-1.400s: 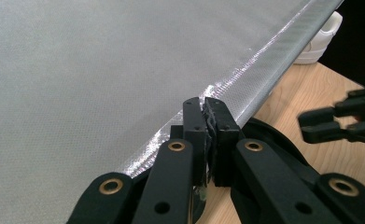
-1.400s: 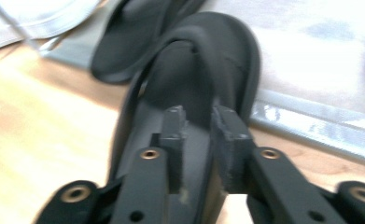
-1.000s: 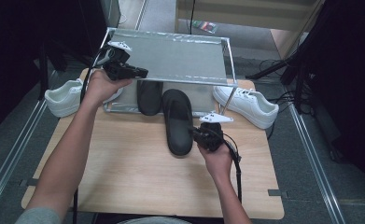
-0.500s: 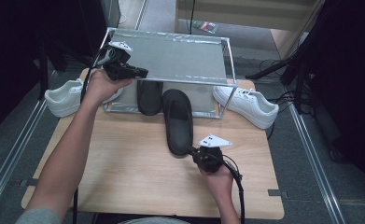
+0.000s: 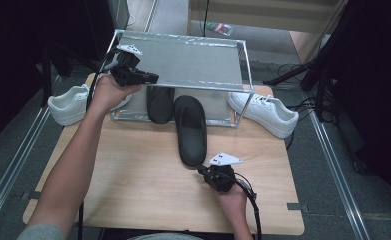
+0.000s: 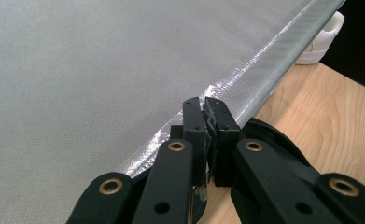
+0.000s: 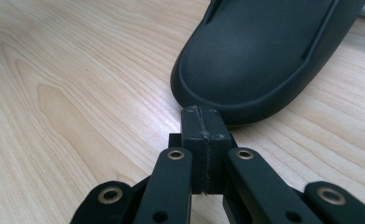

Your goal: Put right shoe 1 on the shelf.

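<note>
Starting from our right gripper [image 7: 202, 112], we see its two jaws pressed flat together with nothing between them, their tips just short of, or barely touching, the rounded end of the black slipper [image 7: 264, 56]; we cannot tell which. In the high view this gripper [image 5: 206, 171] sits at the slipper's near end on the wooden table [image 5: 133, 185]. Our left gripper [image 6: 208, 109] is likewise closed on nothing, hovering over the front rail of the shoe rack [image 5: 183, 60], at the rack's left front corner in the high view [image 5: 150, 78].

Taking the rack as our landmark: the slipper [image 5: 190, 130] lies flat, its far end tucked under the rack's front edge and its near end sticking out towards us. A second black slipper [image 5: 159, 102] lies beside it, further under the rack. One white sneaker [image 5: 265, 112] rests at the rack's right side, another white sneaker [image 5: 73, 102] at its left.

We judge the slipper to be light, moulded foam or rubber: springy, not fragile, with a matte surface that should not slip much. Its thick rim is too blunt for closed jaws, so we would open them and pinch the side wall or the strap edge; pushing on the rounded end should also slide it easily over the smooth wood.
</note>
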`<action>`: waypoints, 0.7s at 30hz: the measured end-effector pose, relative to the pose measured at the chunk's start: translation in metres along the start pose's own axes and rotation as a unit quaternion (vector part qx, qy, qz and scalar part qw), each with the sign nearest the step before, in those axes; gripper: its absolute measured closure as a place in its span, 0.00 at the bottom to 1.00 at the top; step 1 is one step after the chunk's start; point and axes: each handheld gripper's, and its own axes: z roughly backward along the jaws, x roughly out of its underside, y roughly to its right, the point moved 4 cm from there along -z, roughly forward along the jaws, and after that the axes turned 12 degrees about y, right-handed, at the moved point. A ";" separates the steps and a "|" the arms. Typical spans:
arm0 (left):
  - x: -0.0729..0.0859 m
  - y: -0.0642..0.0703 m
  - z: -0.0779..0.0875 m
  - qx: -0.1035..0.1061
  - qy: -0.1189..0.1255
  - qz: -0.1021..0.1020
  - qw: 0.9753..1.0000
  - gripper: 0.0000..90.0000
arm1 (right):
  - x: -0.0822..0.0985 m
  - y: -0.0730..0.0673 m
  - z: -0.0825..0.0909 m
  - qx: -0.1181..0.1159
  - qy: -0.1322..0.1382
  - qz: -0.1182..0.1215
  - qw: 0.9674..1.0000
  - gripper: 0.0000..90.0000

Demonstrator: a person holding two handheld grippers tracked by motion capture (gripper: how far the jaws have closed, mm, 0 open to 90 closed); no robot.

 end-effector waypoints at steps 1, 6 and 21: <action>0.000 0.000 0.000 0.000 0.000 0.001 1.000 0.98 | 0.001 0.000 -0.001 0.000 -0.002 0.002 1.000 1.00; 0.000 0.000 0.000 0.000 0.000 0.000 1.000 0.98 | 0.002 -0.001 -0.007 0.003 -0.008 0.005 1.000 1.00; 0.000 0.000 0.000 -0.001 0.000 0.001 1.000 0.98 | 0.002 0.003 -0.016 0.009 -0.015 -0.001 1.000 1.00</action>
